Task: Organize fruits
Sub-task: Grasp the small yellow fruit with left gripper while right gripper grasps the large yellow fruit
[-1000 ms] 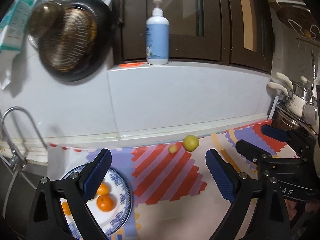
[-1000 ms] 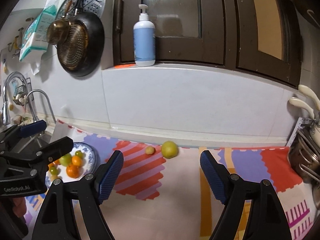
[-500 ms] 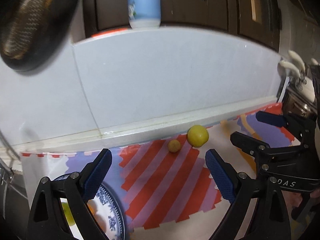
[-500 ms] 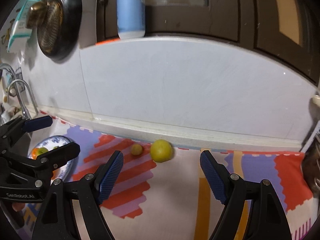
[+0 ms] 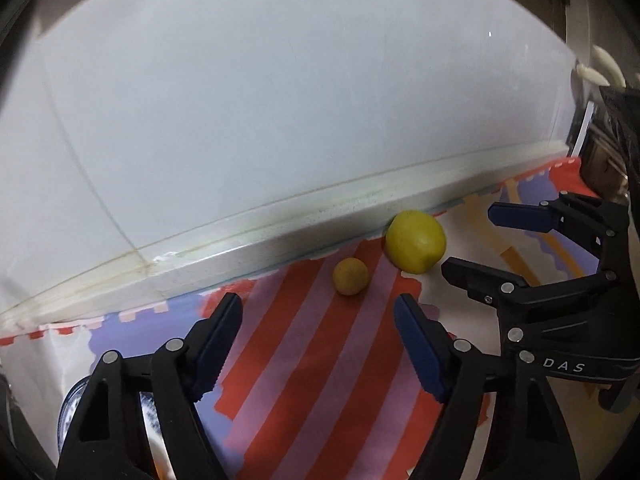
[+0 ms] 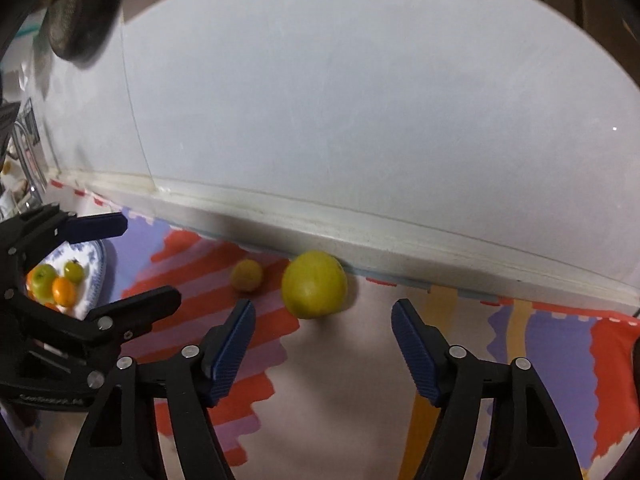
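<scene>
A large yellow fruit [image 5: 416,246] and a small yellow fruit [image 5: 351,276] lie on the patterned mat against the white wall ledge; both also show in the right wrist view, large [image 6: 314,290] and small [image 6: 247,275]. My left gripper [image 5: 318,316] is open and empty, just short of the small fruit. My right gripper [image 6: 323,320] is open and empty, just short of the large fruit; it also shows in the left wrist view [image 5: 476,242]. A blue-patterned plate [image 6: 96,276] at the left holds orange and green fruits [image 6: 64,290].
The white tiled wall [image 6: 360,120] and its ledge [image 5: 280,236] stand right behind the fruits. A dark pan [image 6: 80,12] hangs at the upper left. Faucet parts [image 6: 24,160] are at the far left. Cookware [image 5: 600,80] stands at the right.
Both grippers have moved forward and down toward the two yellow fruits by the wall, which now look much larger. The soap bottle and cabinet have left the view. Both grippers stay open.
</scene>
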